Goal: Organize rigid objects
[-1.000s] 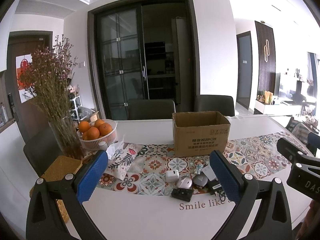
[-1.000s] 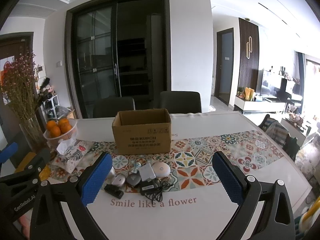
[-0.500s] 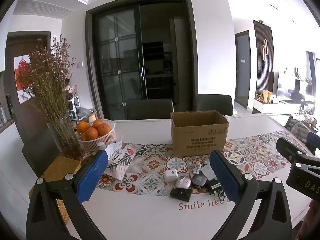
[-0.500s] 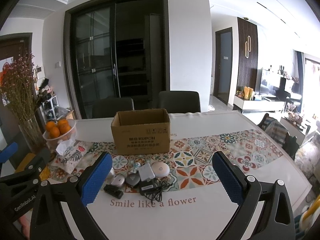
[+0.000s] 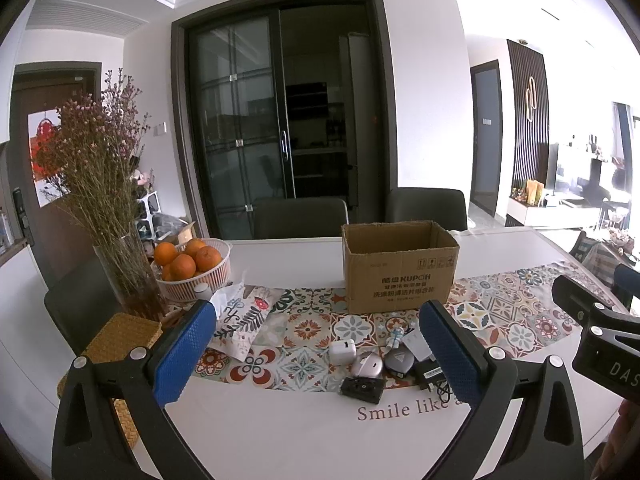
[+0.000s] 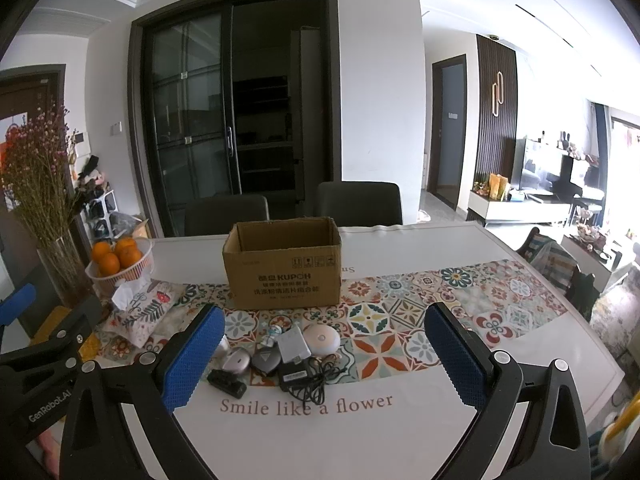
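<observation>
An open cardboard box (image 5: 399,268) (image 6: 283,268) stands on the patterned runner. In front of it lies a cluster of small gadgets: a white charger cube (image 5: 341,352), a silver mouse (image 5: 367,364) (image 6: 236,359), a grey mouse (image 6: 266,361), a black adapter with cable (image 6: 298,376), a round white device (image 6: 321,336) and a flat black item (image 5: 362,389) (image 6: 227,383). My left gripper (image 5: 318,354) is open and empty, held above the table short of the cluster. My right gripper (image 6: 324,356) is open and empty, likewise short of it.
A basket of oranges (image 5: 192,270), a glass vase of dried flowers (image 5: 128,276), a floral tissue pouch (image 5: 240,320) and a woven mat (image 5: 120,340) sit at the left. Two dark chairs (image 6: 356,204) stand behind the white table (image 6: 360,432).
Both views have shifted very slightly; the box and gadgets have not moved. Both grippers stay open.
</observation>
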The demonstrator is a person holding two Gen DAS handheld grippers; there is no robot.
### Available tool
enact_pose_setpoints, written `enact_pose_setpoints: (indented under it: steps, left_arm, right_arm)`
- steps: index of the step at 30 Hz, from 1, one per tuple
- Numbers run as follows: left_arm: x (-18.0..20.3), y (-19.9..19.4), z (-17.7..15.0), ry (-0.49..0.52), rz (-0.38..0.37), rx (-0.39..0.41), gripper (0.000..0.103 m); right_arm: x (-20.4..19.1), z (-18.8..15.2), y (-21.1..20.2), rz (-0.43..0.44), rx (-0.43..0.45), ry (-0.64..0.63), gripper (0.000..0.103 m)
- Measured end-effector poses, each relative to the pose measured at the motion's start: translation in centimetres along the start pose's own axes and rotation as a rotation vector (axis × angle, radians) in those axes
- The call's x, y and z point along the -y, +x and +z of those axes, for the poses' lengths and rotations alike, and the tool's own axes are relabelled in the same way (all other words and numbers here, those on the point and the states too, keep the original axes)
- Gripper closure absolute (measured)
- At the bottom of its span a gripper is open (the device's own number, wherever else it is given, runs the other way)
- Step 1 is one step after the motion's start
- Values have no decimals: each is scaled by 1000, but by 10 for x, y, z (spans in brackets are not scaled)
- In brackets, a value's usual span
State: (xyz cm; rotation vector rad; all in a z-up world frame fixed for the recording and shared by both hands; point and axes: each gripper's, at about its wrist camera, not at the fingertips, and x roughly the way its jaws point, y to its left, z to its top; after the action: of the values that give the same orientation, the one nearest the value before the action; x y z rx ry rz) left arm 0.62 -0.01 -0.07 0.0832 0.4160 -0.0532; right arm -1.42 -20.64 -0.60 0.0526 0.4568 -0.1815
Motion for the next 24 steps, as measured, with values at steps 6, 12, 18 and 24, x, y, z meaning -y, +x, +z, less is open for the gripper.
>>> enact_pose_setpoints:
  steps: [6, 12, 18, 24]
  left_arm:
    - [0, 2, 0, 1, -1, -4, 0]
    - [1, 3, 0, 1, -1, -6, 0]
    - [2, 5, 0, 2, -1, -9, 0]
    - [2, 13, -2, 3, -3, -26, 0]
  right_arm:
    - [0, 0, 0, 0, -1, 0, 2]
    - [1, 0, 1, 3, -6, -1, 2]
    - [0, -1, 1, 2, -6, -1, 2]
    - [-1, -2, 2, 6, -12, -3, 2]
